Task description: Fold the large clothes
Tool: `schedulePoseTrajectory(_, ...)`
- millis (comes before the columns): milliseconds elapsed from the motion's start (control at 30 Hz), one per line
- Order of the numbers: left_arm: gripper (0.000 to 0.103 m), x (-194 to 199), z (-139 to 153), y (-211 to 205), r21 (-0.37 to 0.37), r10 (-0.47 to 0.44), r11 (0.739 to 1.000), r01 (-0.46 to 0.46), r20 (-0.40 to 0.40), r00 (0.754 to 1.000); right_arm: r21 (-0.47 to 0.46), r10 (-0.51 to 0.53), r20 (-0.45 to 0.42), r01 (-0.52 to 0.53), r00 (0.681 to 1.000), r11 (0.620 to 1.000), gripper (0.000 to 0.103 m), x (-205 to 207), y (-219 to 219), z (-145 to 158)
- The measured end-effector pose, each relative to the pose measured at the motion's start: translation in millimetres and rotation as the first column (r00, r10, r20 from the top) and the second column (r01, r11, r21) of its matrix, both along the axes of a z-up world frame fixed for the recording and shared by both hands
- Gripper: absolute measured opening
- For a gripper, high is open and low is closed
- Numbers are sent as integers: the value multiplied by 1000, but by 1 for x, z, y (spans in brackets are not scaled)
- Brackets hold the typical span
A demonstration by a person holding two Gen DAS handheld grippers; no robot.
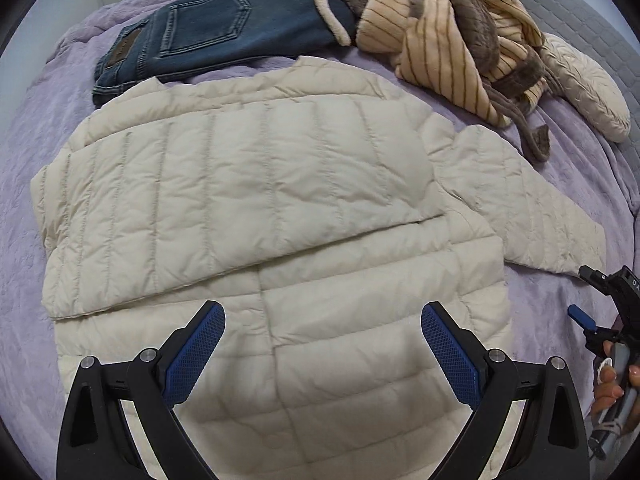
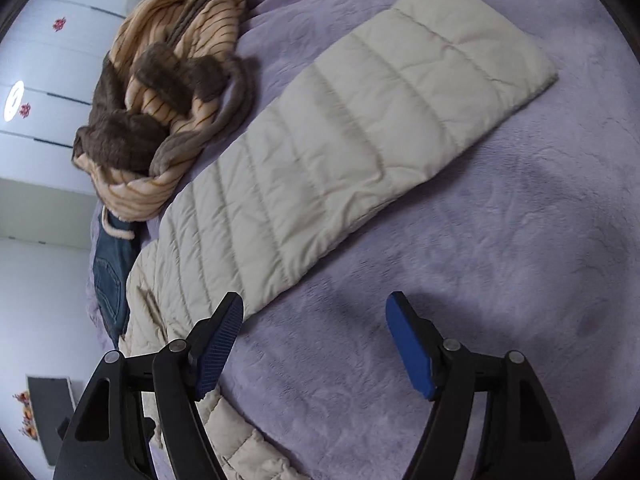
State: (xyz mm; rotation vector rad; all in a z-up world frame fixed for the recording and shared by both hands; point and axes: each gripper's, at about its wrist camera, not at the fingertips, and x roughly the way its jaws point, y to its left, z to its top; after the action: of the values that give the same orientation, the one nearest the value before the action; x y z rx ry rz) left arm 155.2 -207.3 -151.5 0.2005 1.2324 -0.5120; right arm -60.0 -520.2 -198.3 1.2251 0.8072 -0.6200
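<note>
The jacket (image 1: pixel 256 184) is quilted cream cloth with a faint sheen. The bedspread (image 2: pixel 500 280) is matt, plush lilac. The jeans (image 1: pixel 208 36) are coarse denim. The striped robe (image 1: pixel 436 36) looks fleecy. Gripper pads (image 1: pixel 452 356) are dimpled blue plastic.

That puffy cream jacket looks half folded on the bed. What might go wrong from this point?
Three things, probably. The puffy jacket is springy, and neither the left gripper nor the right gripper holds it, so the folded-over sleeve may spring open. The other sleeve lies stretched out on the purple bedcover; lifted by one corner, it could sag or twist. The striped brown garment and jeans lie close by and could get caught in the fold.
</note>
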Motion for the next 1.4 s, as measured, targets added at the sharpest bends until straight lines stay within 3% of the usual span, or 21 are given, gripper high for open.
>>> schedulePoseTrajectory(167, 99, -14, -5, -22, 6, -29, 1000, 29, -27, 999, 82, -107, 49, 103, 993, 991, 77, -15, -30, -17)
schedulePoseTrajectory(367, 99, -23, -6, -32, 6, -35, 999, 36, -42, 999, 102, -151, 129, 138, 980, 985, 77, -6, -55, -24)
schedulePoseTrajectory(667, 99, -13, -1, -29, -13, 5, 1000, -5, -28, 1000, 219, -290, 242, 239, 926, 946, 77, 2, -78, -22)
schedulePoseTrajectory(733, 99, -8, 3, -24, -20, 19, 1000, -19, -19, 1000, 225, -279, 242, 226, 929, 948, 67, 9, -78, -19)
schedulePoseTrajectory(800, 99, -3, 6, -16, -25, 37, 999, -37, -10, 999, 242, -270, 246, 211, 931, 947, 31, 16, -78, -19)
schedulePoseTrajectory(867, 99, 4, 9, -6, -32, 60, 998, -61, -4, 998, 267, -270, 266, 198, 925, 943, 12, 21, -78, -19)
schedulePoseTrajectory(900, 99, 8, 10, -1, -34, 73, 997, -73, 1, 997, 262, -267, 273, 195, 924, 945, 12, 23, -76, -16)
schedulePoseTrajectory(1067, 99, 27, 16, 31, -46, 146, 988, -145, 21, 989, 155, -147, 319, 102, 936, 983, 11, 50, -60, 18)
schedulePoseTrajectory(1200, 99, 40, 17, 54, -49, 193, 980, -191, 36, 981, -8, 44, 334, -43, 942, 999, 11, 93, -35, 60)
schedulePoseTrajectory(1300, 99, 48, 20, 74, -57, 228, 973, -226, 50, 972, -142, 207, 333, -168, 920, 976, 11, 133, -2, 93)
schedulePoseTrajectory(1400, 99, 58, 22, 96, -69, 272, 961, -268, 63, 960, -289, 397, 298, -314, 868, 904, 11, 180, 42, 122)
